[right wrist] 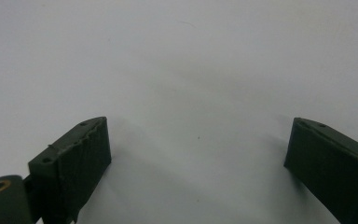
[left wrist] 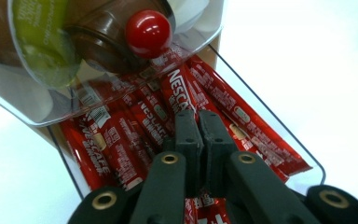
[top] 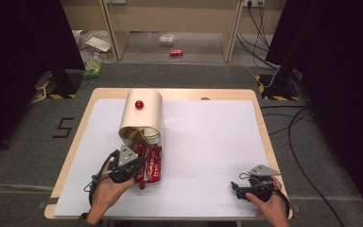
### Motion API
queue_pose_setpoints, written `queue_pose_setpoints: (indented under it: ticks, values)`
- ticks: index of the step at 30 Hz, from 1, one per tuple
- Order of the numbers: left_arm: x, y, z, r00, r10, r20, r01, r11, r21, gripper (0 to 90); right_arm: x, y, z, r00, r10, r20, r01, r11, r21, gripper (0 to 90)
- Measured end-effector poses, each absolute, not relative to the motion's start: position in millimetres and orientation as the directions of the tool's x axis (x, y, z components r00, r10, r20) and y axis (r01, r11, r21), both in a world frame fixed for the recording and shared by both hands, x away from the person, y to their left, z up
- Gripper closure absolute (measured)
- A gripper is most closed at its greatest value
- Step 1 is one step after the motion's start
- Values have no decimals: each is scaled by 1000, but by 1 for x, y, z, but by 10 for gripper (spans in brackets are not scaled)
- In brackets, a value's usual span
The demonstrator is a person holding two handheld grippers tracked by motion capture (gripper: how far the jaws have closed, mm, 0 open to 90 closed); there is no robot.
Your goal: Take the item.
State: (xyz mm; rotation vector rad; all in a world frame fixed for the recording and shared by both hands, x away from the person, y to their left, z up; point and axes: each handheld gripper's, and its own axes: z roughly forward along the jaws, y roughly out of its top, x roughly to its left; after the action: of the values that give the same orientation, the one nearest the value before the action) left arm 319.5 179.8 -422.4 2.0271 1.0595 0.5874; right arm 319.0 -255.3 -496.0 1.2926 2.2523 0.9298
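My left hand-held gripper (left wrist: 199, 122) has its jaws pressed right together over the red Nescafe sticks (left wrist: 177, 100) in the clear tray (left wrist: 279, 122), though I can't tell if a stick is actually pinched. The tray sits at about 7 o'clock on the bench (top: 208, 137), under the tipped cream lid (top: 144, 116) with its red knob (top: 139, 104). My right hand-held gripper (right wrist: 198, 149) is wide open at 5 o'clock, holding nothing.

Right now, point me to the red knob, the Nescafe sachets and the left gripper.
red knob (left wrist: 148, 33), left gripper view, middle of the ball.
Nescafe sachets (left wrist: 179, 88), left gripper view, white lettering on one red sachet in the clear tray.
left gripper (left wrist: 199, 119), left gripper view, between the tips of its closed jaws.
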Motion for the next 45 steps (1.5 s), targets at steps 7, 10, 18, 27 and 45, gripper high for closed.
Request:
queue_pose_setpoints:
  ticks: [7,10,18,27,45]
  values:
    - [315,186,-418,558,828,55,488,-382,785,866,319,-255,-496,-506,863,-2,612,361,704,67]
    - [311,190,-416,563,824,58,480,-383,789,866,319,-255,-496,-507,862,-2,612,361,704,65]
    - [292,207,-413,587,808,37,480,-385,789,868,319,-255,-496,-507,862,-4,610,363,704,65]
    - [270,222,-411,590,807,24,477,-372,796,868,319,-255,-496,-505,863,0,614,359,703,65]
    - [243,280,-404,458,889,8,480,-255,839,868,319,-255,-496,-506,863,1,613,358,704,63]
